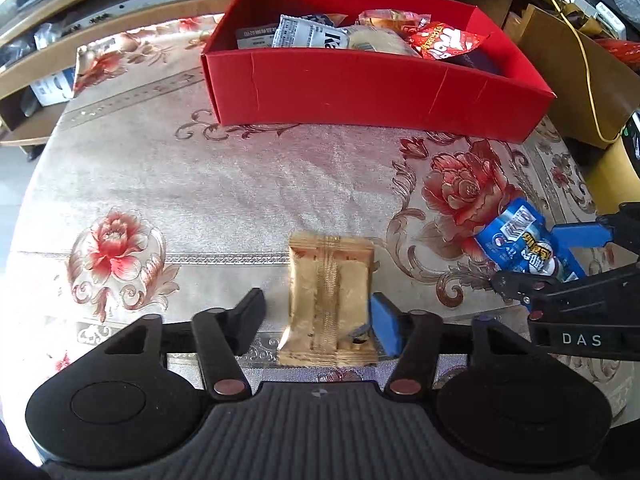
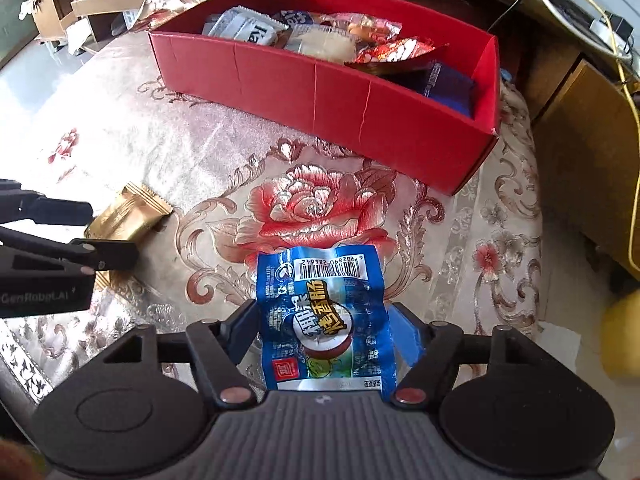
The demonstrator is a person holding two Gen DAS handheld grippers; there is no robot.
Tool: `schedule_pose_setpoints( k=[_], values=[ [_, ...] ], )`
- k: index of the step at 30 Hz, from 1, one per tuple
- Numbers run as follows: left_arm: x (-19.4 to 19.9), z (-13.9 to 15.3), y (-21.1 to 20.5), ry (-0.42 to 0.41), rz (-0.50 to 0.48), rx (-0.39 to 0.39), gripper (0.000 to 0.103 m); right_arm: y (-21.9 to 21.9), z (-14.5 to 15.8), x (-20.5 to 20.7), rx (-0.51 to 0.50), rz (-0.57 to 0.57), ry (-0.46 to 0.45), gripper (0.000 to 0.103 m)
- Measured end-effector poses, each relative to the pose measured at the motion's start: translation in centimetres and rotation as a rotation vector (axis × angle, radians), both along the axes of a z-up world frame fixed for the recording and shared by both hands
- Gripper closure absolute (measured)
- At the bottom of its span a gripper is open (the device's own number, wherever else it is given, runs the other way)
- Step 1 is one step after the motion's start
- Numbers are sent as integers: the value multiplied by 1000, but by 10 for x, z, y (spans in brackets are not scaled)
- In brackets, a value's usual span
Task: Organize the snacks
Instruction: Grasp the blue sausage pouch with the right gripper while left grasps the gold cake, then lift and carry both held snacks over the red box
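Observation:
A gold snack packet lies on the flowered tablecloth between the fingers of my left gripper. The jaws are open; the right blue pad touches the packet's edge and the left finger stands apart from it. The packet also shows in the right wrist view. A blue snack packet sits between the fingers of my right gripper, which close against its sides. It also shows in the left wrist view. A red box with several snack packets stands at the back of the table, also seen in the right wrist view.
The table has a floral cloth. Wooden shelves stand behind on the left. A cardboard box and a yellow cable are to the right of the red box. The table edge curves at the right.

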State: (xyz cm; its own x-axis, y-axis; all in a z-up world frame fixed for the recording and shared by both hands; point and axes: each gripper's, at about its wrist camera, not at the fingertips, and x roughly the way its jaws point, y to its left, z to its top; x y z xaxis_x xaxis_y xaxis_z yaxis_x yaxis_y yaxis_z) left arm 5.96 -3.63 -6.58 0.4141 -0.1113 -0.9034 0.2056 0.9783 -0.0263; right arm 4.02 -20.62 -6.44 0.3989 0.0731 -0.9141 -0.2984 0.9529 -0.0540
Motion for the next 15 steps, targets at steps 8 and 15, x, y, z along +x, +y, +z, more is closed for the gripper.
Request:
schedule_pose_setpoints(
  k=[8,15],
  values=[
    [-2,1,2,8,0,-2,51,-1,12,-2,29,-11,-28,43],
    [0,-1,-4,-2,-16,25,48,4,13,-2,30,-8,-29,43]
  ],
)
